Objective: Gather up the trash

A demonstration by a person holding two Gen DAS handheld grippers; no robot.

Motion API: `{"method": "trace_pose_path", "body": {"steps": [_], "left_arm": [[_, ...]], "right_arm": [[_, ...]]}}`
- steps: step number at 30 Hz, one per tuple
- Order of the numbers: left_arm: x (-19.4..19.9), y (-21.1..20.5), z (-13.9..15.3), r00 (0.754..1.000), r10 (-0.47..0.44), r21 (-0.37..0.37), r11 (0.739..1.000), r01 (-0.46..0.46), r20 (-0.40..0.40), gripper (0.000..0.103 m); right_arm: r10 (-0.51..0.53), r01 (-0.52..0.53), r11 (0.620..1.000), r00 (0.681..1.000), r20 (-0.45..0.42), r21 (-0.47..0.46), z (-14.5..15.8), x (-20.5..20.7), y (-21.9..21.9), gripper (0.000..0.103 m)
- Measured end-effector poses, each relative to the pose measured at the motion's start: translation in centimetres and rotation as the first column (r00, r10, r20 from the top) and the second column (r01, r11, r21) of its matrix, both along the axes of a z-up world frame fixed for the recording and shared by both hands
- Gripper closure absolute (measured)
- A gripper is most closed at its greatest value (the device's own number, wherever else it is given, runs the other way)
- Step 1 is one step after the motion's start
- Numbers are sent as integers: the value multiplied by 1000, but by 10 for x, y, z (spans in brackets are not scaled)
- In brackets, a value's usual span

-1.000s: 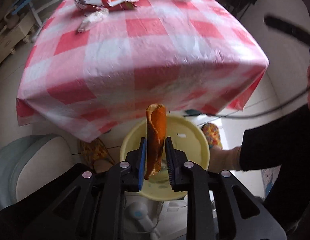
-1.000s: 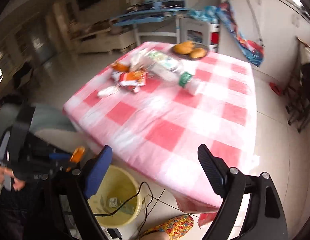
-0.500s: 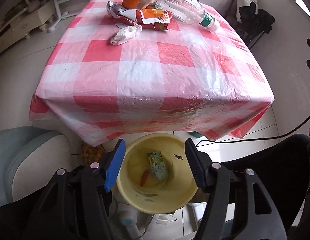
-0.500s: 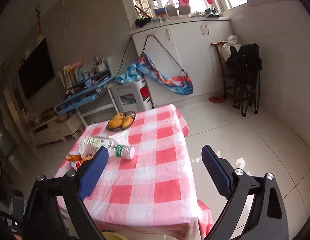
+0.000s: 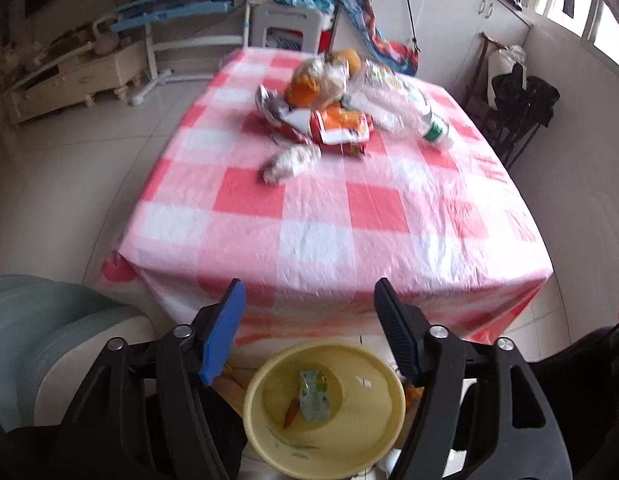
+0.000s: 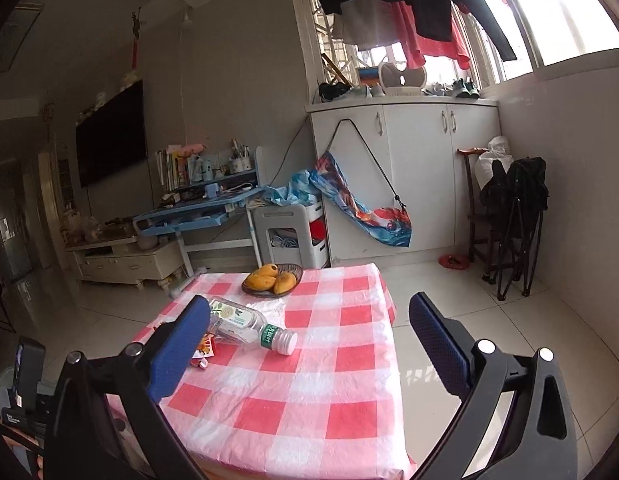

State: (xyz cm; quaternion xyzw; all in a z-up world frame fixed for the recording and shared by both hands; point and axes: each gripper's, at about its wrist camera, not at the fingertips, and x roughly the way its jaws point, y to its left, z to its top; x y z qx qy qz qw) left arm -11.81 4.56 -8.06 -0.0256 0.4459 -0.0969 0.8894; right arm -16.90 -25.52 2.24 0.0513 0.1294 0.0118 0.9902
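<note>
Both jaws opening, nothing between: left gripper (image 5: 307, 328), right gripper (image 6: 309, 344). Bin (image 5: 269, 384) holds two scraps, maybe more. Wrappers (image 5: 333, 126), bottle (image 6: 249, 324) left on table (image 5: 317, 232).

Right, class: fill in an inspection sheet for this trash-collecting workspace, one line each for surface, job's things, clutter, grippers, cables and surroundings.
Surface: table under a red-and-white checked cloth.
Job's things: snack wrapper, plastic bottle on its side, crumpled wrap; yellow bin on the floor with scraps inside.
Clutter: fruit plate.
Grippers: left gripper and right gripper both opening, nothing between the fingers.
Cables: nothing seen.
Surroundings: blue desk, white cabinet, hanging laundry.
</note>
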Motion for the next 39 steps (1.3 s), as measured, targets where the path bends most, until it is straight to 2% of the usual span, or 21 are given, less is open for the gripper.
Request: {"method": "trace_pose_path", "body": {"steps": [1,3,4,6,9,11,13,16,17,21,25,39], "left_arm": [[0,0,4,999,17,11,1000,-18,37,26],[2,0,9,997,36,23,999,-38,73,26],[3,1,10,996,45,24,999,-47,79,26],[6,1,12,994,64,21,998,-66,84,25],[16,0,25,994,49,32,998,-52,94,25],[21,-3,45,987,23,65,997,-34,158,23],[22,-5,62,976,1,94,995,-21,216,14],[29,-4,70,967,-10,137,990,-26,256,11],[30,-1,64,969,0,136,990,-34,248,11],[41,9,36,992,49,141,988,-65,113,11],[37,11,35,990,48,123,990,-64,130,11],[39,-1,22,994,30,136,990,-44,101,11]], "right_arm": [[27,-28,999,999,-17,-37,-6,6,5,8],[60,-67,994,995,-84,-89,-17,15,12,8],[72,-82,992,992,-106,-92,-19,16,13,8],[86,-93,993,992,-95,-76,-19,14,12,8],[96,-100,994,991,-90,-42,-19,13,12,8],[103,-107,994,989,-107,-32,-20,15,15,8],[116,-122,992,986,-119,-45,-21,18,22,8],[131,-143,987,981,-144,-77,-24,23,33,8],[135,-150,985,979,-152,-87,-25,24,37,8],[150,-174,976,972,-179,-128,-30,27,51,8],[154,-182,975,968,-197,-131,-34,29,56,8],[165,-206,963,960,-225,-175,-35,27,62,8]]}}
